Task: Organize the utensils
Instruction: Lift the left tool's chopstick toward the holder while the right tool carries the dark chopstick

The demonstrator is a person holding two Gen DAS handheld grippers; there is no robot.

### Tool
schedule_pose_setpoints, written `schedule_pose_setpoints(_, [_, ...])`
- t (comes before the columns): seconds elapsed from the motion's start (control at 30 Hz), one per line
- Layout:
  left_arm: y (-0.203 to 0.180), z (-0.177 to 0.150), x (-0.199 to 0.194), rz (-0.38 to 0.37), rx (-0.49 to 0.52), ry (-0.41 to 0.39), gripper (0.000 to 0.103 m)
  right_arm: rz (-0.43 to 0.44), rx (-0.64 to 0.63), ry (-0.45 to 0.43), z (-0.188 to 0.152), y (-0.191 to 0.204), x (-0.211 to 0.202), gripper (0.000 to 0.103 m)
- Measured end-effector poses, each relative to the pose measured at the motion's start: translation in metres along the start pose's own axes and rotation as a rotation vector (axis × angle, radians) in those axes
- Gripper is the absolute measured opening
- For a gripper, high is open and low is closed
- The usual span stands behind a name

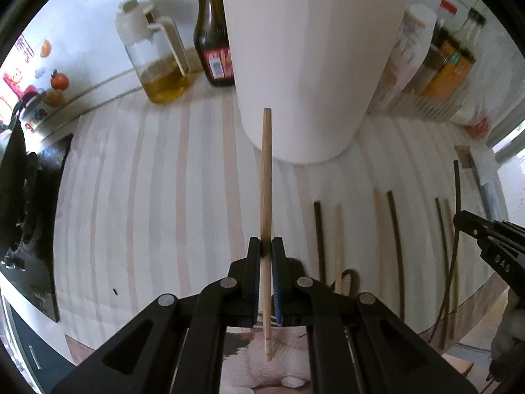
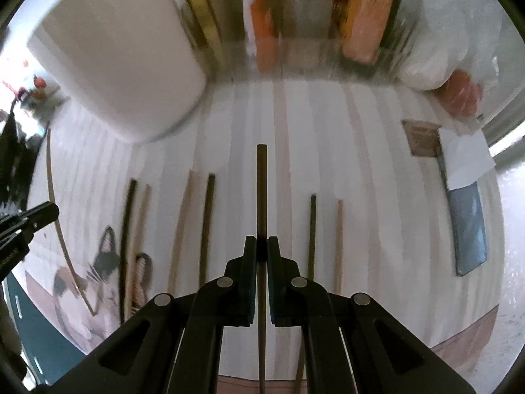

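At the far edge of the bench [image 1: 147, 180] I see a white tub [image 1: 305, 65], an oil jug [image 1: 157, 55] a quarter full and a dark sauce bottle [image 1: 213, 42]. Striped cloth covers the top. My left gripper [image 1: 266, 246] pinches a pale chopstick [image 1: 266, 177]; my right gripper [image 2: 261, 246] pinches a dark chopstick [image 2: 261, 190]. Others lie in a row [image 2: 210, 223].

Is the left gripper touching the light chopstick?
Touching. The left wrist view shows the left gripper shut on the light chopstick: both pads press its sides with no gap, and the stick runs on past the fingertips toward the white container.
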State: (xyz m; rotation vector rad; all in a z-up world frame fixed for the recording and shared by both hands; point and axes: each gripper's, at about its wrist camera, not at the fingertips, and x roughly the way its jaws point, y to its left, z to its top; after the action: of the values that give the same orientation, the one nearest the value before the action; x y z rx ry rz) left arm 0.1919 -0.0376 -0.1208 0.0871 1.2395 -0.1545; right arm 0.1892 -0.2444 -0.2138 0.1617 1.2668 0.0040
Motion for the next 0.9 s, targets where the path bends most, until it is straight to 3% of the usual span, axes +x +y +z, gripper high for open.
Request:
schedule_pose_setpoints(0.1, [0.001,0.005,-0.013,-0.014,-0.003,-0.032,0.004,0.007,0.004,-0.067,-0.001,0.002,-0.02,0.006])
schedule_pose_setpoints(0.4, [0.004,0.032,-0.064,-0.073,-0.02,-0.166,0.004,0.04,0.0,-0.237,0.048,0.0,-0.081,0.006])
schedule_pose_setpoints(0.7, [0.01,0.067,-0.134,-0.156,-0.041,-0.308,0.004,0.134,0.007,-0.398,0.086,0.026,-0.151,0.006])
schedule_pose_setpoints(0.9, [0.009,0.099,-0.177,-0.168,-0.048,-0.413,0.004,0.198,0.012,-0.502,0.12,0.04,-0.195,0.006])
